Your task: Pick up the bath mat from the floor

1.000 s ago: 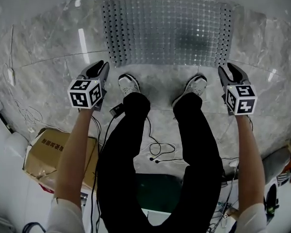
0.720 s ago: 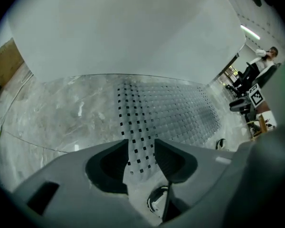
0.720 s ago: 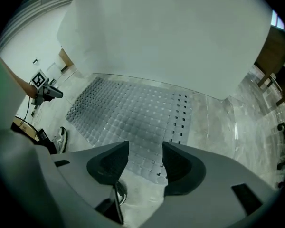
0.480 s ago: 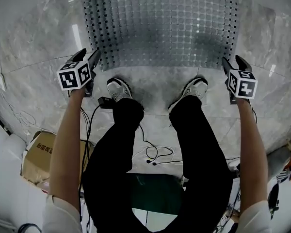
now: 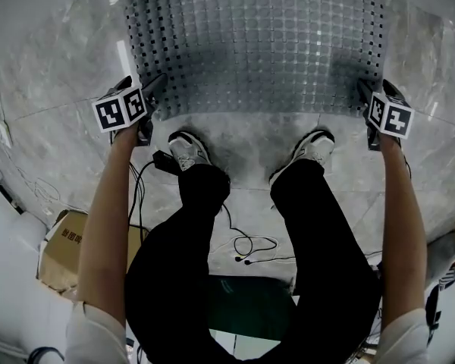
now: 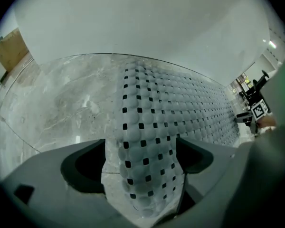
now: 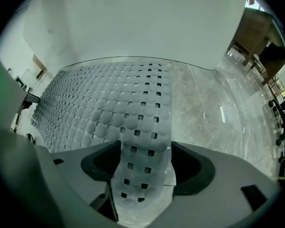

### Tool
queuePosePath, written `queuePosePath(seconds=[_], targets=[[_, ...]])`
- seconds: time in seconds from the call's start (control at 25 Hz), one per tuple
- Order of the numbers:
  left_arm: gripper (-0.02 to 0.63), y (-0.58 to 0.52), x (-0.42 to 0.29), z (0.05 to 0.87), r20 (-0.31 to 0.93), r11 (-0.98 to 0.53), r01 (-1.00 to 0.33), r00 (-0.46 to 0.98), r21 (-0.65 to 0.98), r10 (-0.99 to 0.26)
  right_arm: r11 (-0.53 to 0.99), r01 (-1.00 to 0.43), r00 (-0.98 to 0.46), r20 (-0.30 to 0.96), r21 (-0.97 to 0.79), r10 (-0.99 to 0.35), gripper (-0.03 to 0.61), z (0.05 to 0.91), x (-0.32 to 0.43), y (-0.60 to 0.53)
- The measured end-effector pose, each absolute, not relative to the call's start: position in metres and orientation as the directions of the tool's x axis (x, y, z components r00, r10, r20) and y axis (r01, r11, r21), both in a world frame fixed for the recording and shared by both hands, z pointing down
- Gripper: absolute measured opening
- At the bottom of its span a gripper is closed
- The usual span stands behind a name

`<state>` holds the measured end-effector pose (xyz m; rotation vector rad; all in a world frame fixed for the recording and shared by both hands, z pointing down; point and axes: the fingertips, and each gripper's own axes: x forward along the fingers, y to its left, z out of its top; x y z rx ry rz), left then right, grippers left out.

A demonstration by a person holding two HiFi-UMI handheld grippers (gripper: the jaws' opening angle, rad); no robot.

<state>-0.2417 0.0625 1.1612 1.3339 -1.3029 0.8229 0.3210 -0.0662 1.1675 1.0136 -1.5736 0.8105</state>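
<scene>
My left gripper (image 5: 153,89) is standing with its jaws wide, and they have just been opening. The bath mat (image 5: 258,44), lying on the marble floor (image 5: 53,74), is passing its near left corner between them, unpinched. Behind those jaws a cardboard box (image 5: 61,245) is sitting; I cannot tell its contents. Shoes (image 5: 186,149) and cables (image 5: 246,245) are lying behind and between both jaw pairs. My right gripper (image 5: 368,89), whose jaws have also just been opening wide, is straddling the mat's near right corner.
</scene>
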Motion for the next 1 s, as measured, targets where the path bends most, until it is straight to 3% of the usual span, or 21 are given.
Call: queuePosePath(seconds=[0.36, 0.6, 0.76, 1.0], targets=[[0.459, 0.07, -0.234, 1.184, 0.965, 0.05, -0.978, 0.191, 0.203, -0.18, 0.402, -0.914, -0.11, 0.985, -0.048, -0.131, 0.295, 1.179, 0.322, -0.064], [0.456, 0.069, -0.235, 1.188, 0.979, 0.065, -0.988, 0.127, 0.139, -0.16, 0.386, -0.92, -0.111, 0.988, -0.061, -0.108, 0.293, 1.179, 0.323, -0.065], [0.417, 0.069, -0.231, 1.188, 0.986, 0.053, -0.992, 0.105, 0.113, -0.132, 0.381, -0.922, -0.113, 0.988, -0.064, -0.107, 0.276, 1.177, 0.323, -0.065], [0.338, 0.067, -0.223, 1.184, 0.982, 0.021, -0.989, 0.144, 0.148, -0.121, 0.436, -0.896, -0.142, 0.986, -0.089, -0.091, 0.128, 1.172, 0.305, -0.061]])
